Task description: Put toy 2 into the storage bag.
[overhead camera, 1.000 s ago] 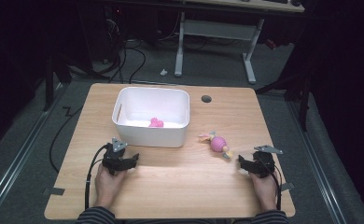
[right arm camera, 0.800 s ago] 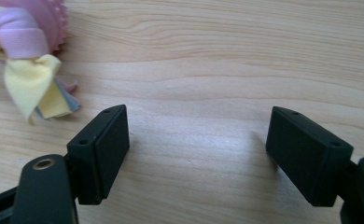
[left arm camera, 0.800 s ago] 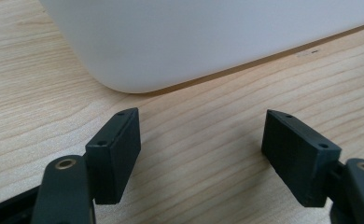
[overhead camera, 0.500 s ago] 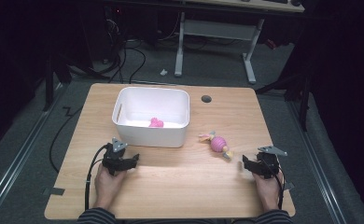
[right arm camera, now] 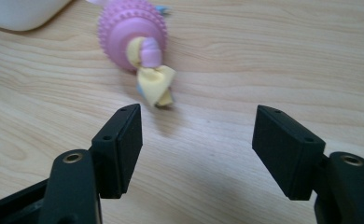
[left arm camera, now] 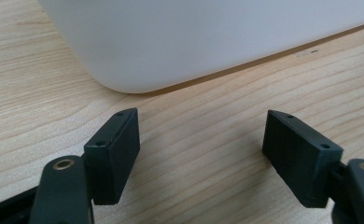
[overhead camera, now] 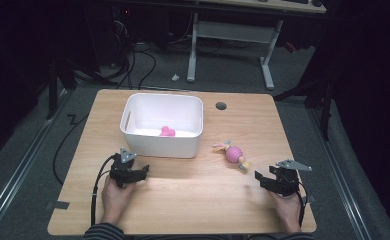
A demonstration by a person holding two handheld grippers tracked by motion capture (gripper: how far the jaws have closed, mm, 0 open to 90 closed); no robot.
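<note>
I am on the approach: my right gripper [overhead camera: 264,180], jaws parted though just narrowing with nothing between them, faces the pink knotted toy [right arm camera: 134,36] lying near the white bin [overhead camera: 162,145]. Next, I judge: advance, straddle it. Left gripper [overhead camera: 139,172] rests open.

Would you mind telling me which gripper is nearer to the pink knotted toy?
Right. The right gripper sits just beyond the toy; the left gripper is across the table, by the white bin.

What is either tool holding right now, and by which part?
Nothing. The right tool stands open and empty just short of the pink ridged rope toy; its jaws have just been closing. The left tool is open over bare wood.
</note>
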